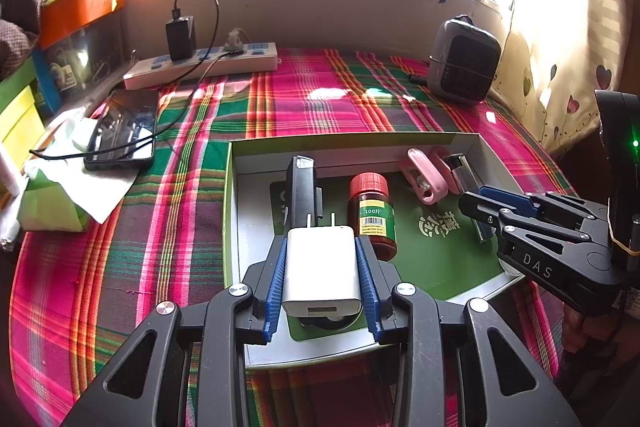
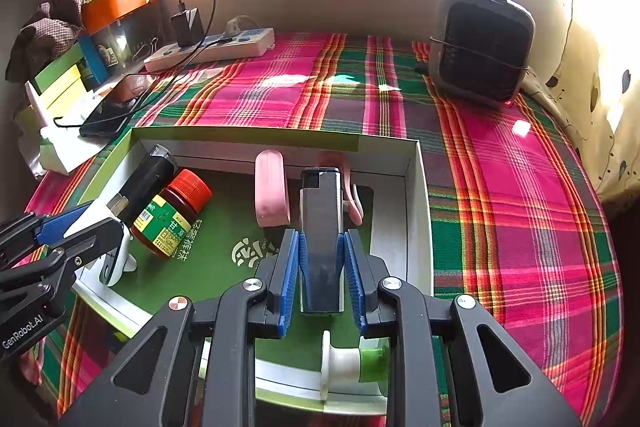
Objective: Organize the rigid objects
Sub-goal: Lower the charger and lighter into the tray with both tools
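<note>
- My left tongs [image 1: 322, 267] are clamped on a white USB charger plug [image 1: 320, 269], blue pads pressing its two sides, prongs pointing away from me, held above the near left part of the box.
- My right tongs [image 2: 322, 273] are clamped on a silver lighter [image 2: 322, 227] with a dark top, standing along the fingers over the box's right half.
- Below both lies a shallow white cardboard box [image 1: 400, 143] with a green printed floor, sitting on the desk under a pink-and-green plaid cloth [image 1: 180, 219].
- Inside the box I see a black cylindrical device [image 1: 302, 191], a brown pill bottle with a red cap [image 1: 372, 215] lying beside it, and a pink folding item [image 1: 426, 179] near the far wall.
- Under my right tongs a white-and-green spool-like piece [image 2: 352, 363] lies at the box's near edge.
- Farther out: a phone [image 1: 122, 129] on a cable, a power strip [image 1: 200, 65], and a grey desk fan [image 1: 464, 61] at the far right.
</note>
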The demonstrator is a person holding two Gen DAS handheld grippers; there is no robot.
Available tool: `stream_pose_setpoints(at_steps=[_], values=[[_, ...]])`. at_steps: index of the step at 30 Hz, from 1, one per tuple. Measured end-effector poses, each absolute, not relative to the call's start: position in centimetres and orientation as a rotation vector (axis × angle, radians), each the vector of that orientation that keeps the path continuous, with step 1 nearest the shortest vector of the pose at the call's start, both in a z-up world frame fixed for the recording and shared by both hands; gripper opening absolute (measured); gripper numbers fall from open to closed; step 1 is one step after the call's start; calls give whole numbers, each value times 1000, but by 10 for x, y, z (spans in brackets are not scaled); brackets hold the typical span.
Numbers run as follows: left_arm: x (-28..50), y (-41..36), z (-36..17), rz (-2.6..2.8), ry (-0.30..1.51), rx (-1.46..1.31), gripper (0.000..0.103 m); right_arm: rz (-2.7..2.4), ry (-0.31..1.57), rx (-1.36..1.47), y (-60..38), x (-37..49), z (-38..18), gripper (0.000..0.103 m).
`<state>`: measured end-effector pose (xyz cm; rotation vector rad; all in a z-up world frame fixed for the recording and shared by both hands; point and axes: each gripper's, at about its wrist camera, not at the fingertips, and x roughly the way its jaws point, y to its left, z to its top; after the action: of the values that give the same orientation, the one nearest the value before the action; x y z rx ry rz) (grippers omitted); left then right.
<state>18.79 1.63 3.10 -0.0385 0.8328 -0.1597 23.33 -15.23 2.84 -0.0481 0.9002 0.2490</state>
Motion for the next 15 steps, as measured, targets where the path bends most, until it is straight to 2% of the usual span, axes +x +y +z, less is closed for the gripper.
stream_pose_setpoints(at_steps=[15], values=[[188,16,31,-160,832,-40,32,247,887,-36,-154,234,28,24]])
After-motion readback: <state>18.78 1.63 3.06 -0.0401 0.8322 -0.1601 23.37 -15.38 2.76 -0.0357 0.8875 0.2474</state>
